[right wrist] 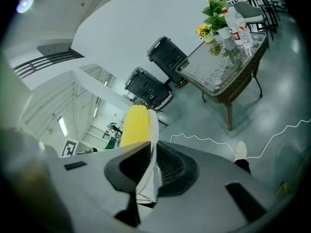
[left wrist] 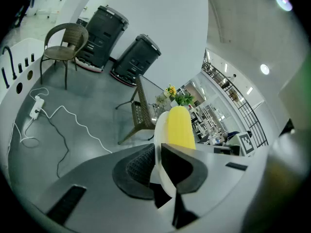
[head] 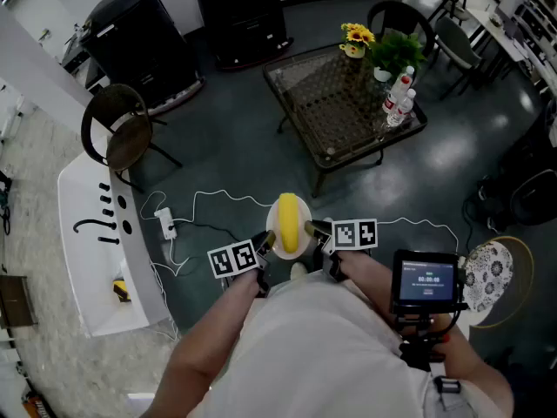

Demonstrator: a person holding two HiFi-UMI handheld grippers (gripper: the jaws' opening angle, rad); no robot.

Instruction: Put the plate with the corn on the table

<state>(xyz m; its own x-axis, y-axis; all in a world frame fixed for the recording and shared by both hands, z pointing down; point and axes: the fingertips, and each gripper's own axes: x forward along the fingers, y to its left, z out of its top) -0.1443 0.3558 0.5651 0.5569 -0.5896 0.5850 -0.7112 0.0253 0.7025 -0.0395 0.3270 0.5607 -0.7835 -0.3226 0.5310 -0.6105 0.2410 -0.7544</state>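
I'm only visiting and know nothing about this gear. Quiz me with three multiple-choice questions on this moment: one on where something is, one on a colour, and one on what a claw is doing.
1. Where is the plate?
A. On the glass table
B. In the air between the two claws
C. On the wicker chair

2. What colour is the corn?
A. Red
B. Yellow
C. Purple

3. What is the left claw doing?
A. Gaping empty
B. Gripping a bottle
C. Clamping the plate's rim

Answers:
1 B: the left claw and right claw hold it up from either side, short of the table.
2 B: it shows bright yellow in every view.
3 C: its jaws pinch the white rim.
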